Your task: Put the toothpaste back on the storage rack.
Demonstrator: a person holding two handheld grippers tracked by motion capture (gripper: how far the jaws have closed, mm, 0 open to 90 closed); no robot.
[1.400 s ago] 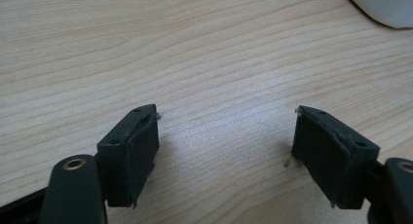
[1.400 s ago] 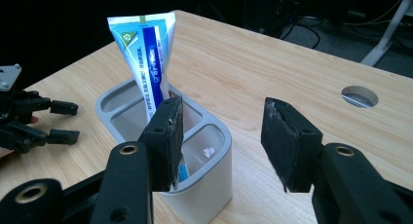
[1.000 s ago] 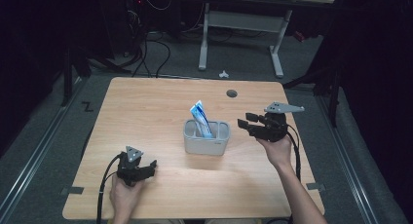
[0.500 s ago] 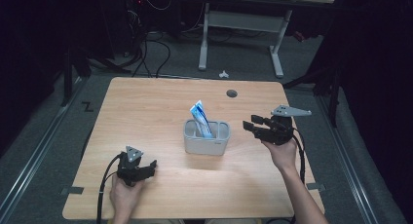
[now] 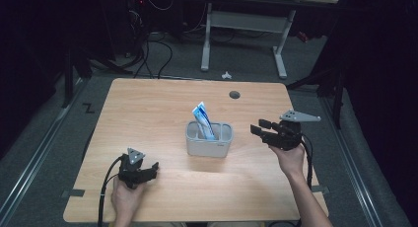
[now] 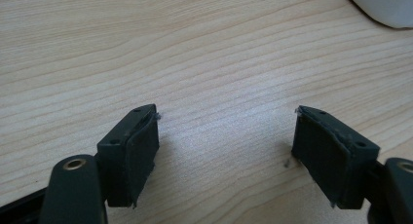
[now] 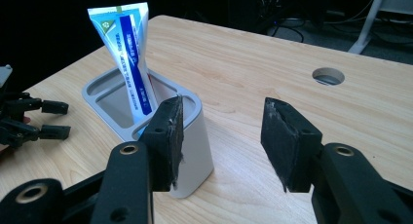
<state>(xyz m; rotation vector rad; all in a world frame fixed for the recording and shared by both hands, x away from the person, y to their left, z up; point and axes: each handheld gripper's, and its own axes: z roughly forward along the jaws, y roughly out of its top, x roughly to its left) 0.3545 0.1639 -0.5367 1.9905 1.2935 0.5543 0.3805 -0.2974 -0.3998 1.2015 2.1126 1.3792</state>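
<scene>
A blue and white toothpaste tube (image 5: 203, 119) (image 7: 129, 56) stands tilted in a grey holder (image 5: 209, 144) (image 7: 194, 136) with compartments, in the middle of the wooden table (image 5: 162, 113). My right gripper (image 5: 258, 129) (image 7: 221, 136) hovers just right of the holder, pointing at it, jaws open with nothing between them. Near the front left of the table, my left gripper (image 5: 154, 169) (image 6: 225, 151) rests low over the wood, its jaws wide open and empty. A white corner of the holder (image 6: 384, 5) shows at the top right of the left gripper view.
A round cable hole (image 5: 234, 94) (image 7: 328, 76) sits in the table near its far edge. Beyond the table stand a desk frame (image 5: 241, 34) and floor cables. My left gripper (image 7: 48, 119) appears at the left edge of the right gripper view.
The right gripper has drawn back a little to the right, away from the holder. The left gripper has stayed in place.
</scene>
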